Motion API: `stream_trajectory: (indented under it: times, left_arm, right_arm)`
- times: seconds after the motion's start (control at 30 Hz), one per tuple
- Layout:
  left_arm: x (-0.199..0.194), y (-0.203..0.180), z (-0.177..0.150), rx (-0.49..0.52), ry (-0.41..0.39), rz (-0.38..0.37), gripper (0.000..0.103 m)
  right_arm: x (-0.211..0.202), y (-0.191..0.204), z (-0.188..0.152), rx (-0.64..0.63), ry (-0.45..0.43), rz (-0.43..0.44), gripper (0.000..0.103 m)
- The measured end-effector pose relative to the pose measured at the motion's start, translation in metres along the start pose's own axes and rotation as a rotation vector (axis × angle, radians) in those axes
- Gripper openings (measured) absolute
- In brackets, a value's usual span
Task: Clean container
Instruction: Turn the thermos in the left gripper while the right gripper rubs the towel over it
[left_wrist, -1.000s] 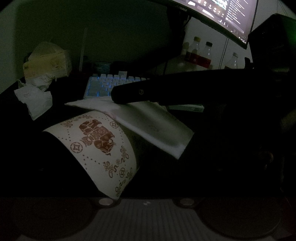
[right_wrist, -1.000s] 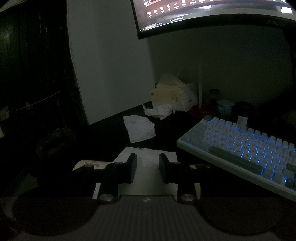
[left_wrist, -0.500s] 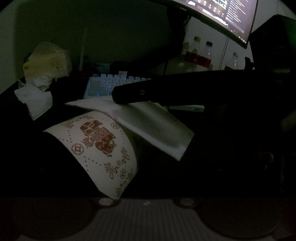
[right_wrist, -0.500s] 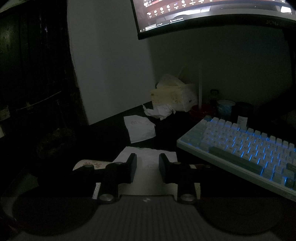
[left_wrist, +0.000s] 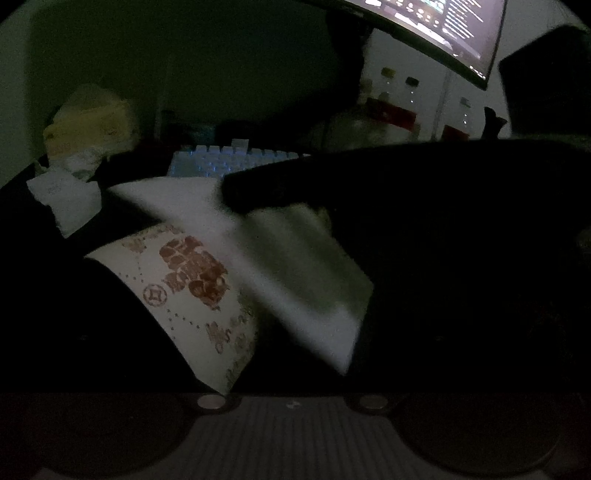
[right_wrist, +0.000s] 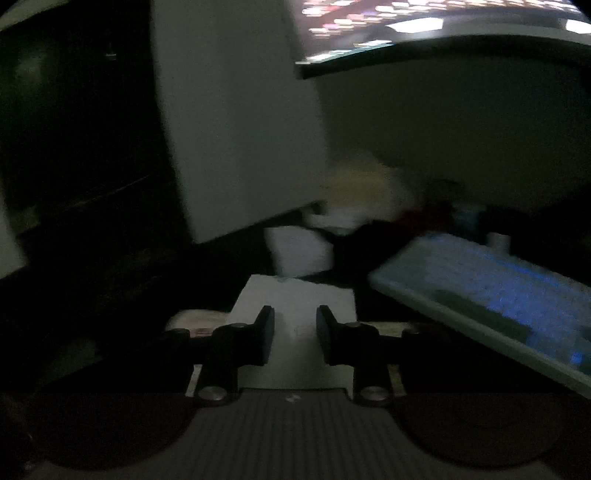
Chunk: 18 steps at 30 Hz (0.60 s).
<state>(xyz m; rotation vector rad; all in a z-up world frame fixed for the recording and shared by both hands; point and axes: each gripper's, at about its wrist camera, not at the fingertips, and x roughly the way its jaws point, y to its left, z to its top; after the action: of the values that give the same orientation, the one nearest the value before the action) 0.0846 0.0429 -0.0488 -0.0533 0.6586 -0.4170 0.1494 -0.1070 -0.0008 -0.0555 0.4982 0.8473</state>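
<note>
**Container low in the left view, tissue on top, right jaws around the tissue**

The container (left_wrist: 192, 295), dark with a white label printed in red-brown, sits low and close in your left wrist view, tilted, label facing the camera. A white tissue (left_wrist: 295, 273) lies draped over its top edge. Your right gripper (right_wrist: 293, 334) has that tissue between its jaws; the gap is narrow, but blur hides whether the pads actually press it, so I can't tell if it's gripped. From the left camera, the right gripper's dark finger (left_wrist: 266, 188) crosses over the tissue and blocks most of the right side. Your left gripper's jaws are lost in the dark; can't tell their state.

Around it on the counter (right_wrist: 229, 258): a backlit keyboard (right_wrist: 498, 295) just right of the tissue, a loose tissue sheet (right_wrist: 301, 254) beyond it, a tissue box (left_wrist: 88, 125) with crumpled tissues (left_wrist: 66, 195) at the back left, bottles (left_wrist: 397, 107) behind the keyboard, and a curved monitor (right_wrist: 443, 26) overhead. Both views are dim and blurred.
</note>
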Motion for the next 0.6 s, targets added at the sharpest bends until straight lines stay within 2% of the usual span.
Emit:
stream_trajectory:
  times: [0.1, 0.17, 0.3, 0.43, 0.5, 0.6]
  left_arm:
    - [-0.001, 0.001, -0.001, -0.001, 0.001, -0.001, 0.103]
    - [-0.002, 0.0, -0.002, -0.002, 0.003, -0.005, 0.103]
    - [-0.004, -0.003, -0.004, 0.018, 0.012, -0.009, 0.103]
    - [-0.005, -0.006, -0.005, 0.018, 0.016, -0.02, 0.103]
    - [-0.006, -0.006, -0.006, 0.013, 0.017, -0.024, 0.103]
    - [-0.006, -0.007, -0.006, 0.013, 0.019, -0.027, 0.103]
  right_arm:
    - [0.001, -0.013, 0.002, 0.04, 0.01, -0.102, 0.029]
    - [0.0, -0.008, 0.003, 0.039, 0.016, -0.109, 0.029]
    - [-0.003, 0.013, 0.002, 0.004, 0.014, 0.049, 0.03]
    - [-0.005, 0.017, -0.001, -0.018, 0.009, 0.092, 0.029]
    - [-0.005, 0.008, 0.0, -0.001, 0.009, 0.045, 0.029]
    - [-0.003, -0.005, 0.0, 0.016, 0.012, -0.081, 0.029]
